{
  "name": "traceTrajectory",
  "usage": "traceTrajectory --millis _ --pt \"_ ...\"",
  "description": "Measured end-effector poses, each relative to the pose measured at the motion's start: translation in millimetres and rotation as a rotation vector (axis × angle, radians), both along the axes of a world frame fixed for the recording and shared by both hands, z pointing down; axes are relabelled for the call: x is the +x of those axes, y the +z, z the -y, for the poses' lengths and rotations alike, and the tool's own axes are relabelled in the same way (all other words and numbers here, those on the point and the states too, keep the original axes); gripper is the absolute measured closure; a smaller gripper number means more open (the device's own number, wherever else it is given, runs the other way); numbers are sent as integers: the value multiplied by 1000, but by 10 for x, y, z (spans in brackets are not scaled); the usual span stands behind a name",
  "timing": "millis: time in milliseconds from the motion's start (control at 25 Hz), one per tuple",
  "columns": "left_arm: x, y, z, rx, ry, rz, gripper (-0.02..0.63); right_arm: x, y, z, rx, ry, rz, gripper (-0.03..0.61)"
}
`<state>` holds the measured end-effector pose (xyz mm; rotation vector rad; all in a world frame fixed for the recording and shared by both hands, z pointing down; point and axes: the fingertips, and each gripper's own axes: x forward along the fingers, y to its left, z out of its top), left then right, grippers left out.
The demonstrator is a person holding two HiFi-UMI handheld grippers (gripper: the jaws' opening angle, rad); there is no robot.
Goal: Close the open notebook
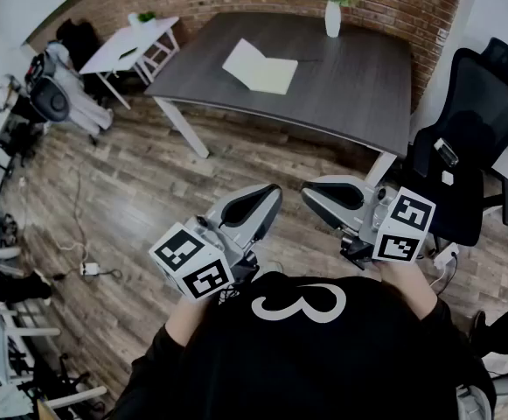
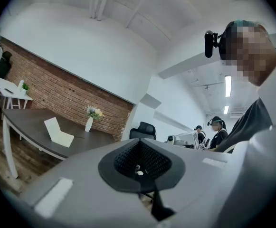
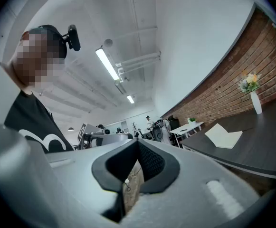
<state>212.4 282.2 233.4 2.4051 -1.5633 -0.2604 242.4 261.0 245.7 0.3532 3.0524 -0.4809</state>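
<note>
The open white notebook [image 1: 260,66] lies on the dark grey table [image 1: 358,86], far ahead of me, with its pages spread in a shallow V. It also shows small in the left gripper view as the notebook [image 2: 58,133] and in the right gripper view as the notebook [image 3: 224,136]. Both grippers hang close to my chest, over the wooden floor and well short of the table. The left gripper [image 1: 271,192] [image 2: 140,167] has its jaws together with nothing in them. The right gripper [image 1: 310,192] [image 3: 134,167] is also shut and empty.
A white vase with flowers [image 1: 333,11] stands at the table's far edge by the brick wall. A black office chair [image 1: 472,138] stands right of the table, and a small white table [image 1: 135,44] at the far left. Cables [image 1: 83,265] lie on the floor at left.
</note>
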Motion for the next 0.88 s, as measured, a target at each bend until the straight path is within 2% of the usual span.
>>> traceTrajectory --millis 440,880 --pt "-223 197 72 -38 -16 -29 597 -153 195 128 -44 29 -34 577" --pt "-1039 418 386 -107 -1 -91 597 -883 443 441 -145 82 -92 577"
